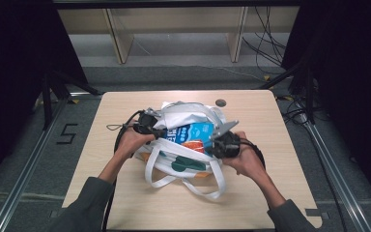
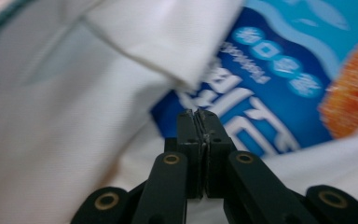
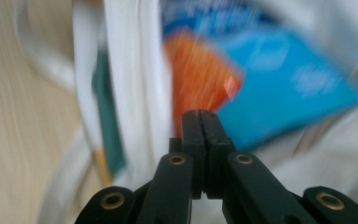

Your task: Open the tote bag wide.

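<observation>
At mid-worktop point(image 1: 125, 193), a blue snack packet point(image 1: 193, 133) lies partly buried in the white tote bag point(image 1: 183, 162). Left gripper point(image 2: 198, 113) and right gripper point(image 3: 199, 113) jaws are pressed together, apparently gripping nothing. Right gripper view is motion-blurred; packet print is illegible.

Bag and packet at mid-table, flanked by two grippers

A cloth bag point(image 1: 183, 159) is laid at the middle of the table point(image 1: 125, 111), its handles trailed toward the near edge. A snack packet point(image 1: 193, 135) is lodged in its mouth. The left gripper point(image 1: 149, 126) is placed at the bag's left, the right gripper point(image 1: 222, 144) at its right; a round disc point(image 1: 221, 102) is set behind.
</observation>
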Tool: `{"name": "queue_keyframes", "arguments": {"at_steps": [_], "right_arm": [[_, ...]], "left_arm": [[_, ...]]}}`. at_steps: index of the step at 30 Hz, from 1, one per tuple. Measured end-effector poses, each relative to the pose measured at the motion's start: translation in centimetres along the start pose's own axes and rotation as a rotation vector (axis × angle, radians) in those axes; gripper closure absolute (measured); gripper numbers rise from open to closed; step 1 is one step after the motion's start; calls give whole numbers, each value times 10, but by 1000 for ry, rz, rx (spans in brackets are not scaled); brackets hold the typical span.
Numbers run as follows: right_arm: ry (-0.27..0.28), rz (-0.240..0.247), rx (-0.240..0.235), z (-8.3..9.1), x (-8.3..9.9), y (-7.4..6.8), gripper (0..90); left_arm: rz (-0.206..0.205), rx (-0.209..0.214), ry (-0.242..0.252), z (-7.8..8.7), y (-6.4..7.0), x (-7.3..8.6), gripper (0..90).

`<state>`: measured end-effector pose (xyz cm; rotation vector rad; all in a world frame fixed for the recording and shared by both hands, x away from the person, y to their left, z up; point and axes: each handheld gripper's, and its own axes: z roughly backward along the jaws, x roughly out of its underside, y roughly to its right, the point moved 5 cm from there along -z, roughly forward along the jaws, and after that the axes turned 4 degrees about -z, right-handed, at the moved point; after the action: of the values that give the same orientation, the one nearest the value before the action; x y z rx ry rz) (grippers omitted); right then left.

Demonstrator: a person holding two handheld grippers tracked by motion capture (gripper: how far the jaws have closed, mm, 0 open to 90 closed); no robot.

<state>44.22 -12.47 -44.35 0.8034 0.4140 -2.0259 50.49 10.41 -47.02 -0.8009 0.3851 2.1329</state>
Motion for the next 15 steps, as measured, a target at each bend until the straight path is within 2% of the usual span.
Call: {"name": "queue_keyframes", "arguments": {"at_steps": [1, 2, 4, 5, 8, 9, 10, 11, 12, 13, 14, 15], "right_arm": [[36, 0, 12, -2, -11, 5, 900], [46, -3, 40, -6, -22, 11, 900], [32, 20, 62, -24, -40, 22, 900], [25, 15, 76, -38, -49, 30, 900], [-9, 3, 95, -72, -63, 47, 900], [-36, -27, 119, -83, -66, 51, 900], [-64, -18, 134, -93, -69, 56, 900], [-85, -16, 135, -101, -72, 61, 900], [-93, -20, 148, -108, -74, 65, 900], [-112, -28, 185, -115, -75, 71, 900], [-119, -40, 203, -119, -75, 75, 900], [-138, -67, 213, -124, -74, 77, 900]], "left_arm": [[-26, 7, -21, 0, 6, 2, 880], [-48, 10, -38, -1, 10, 6, 883], [-67, 27, -74, 4, 14, 16, 893], [-60, 42, -76, 5, 15, 19, 894], [-95, 71, -106, 13, 21, 35, 894], [-103, 78, -115, 13, 24, 40, 894], [-121, 76, -125, 13, 26, 44, 894], [-124, 100, -112, 13, 31, 48, 894], [-147, 121, -113, 14, 38, 53, 895], [-155, 125, -114, 14, 42, 56, 895], [-156, 122, -111, 13, 46, 60, 895], [-177, 116, -114, 12, 48, 62, 896]]}}
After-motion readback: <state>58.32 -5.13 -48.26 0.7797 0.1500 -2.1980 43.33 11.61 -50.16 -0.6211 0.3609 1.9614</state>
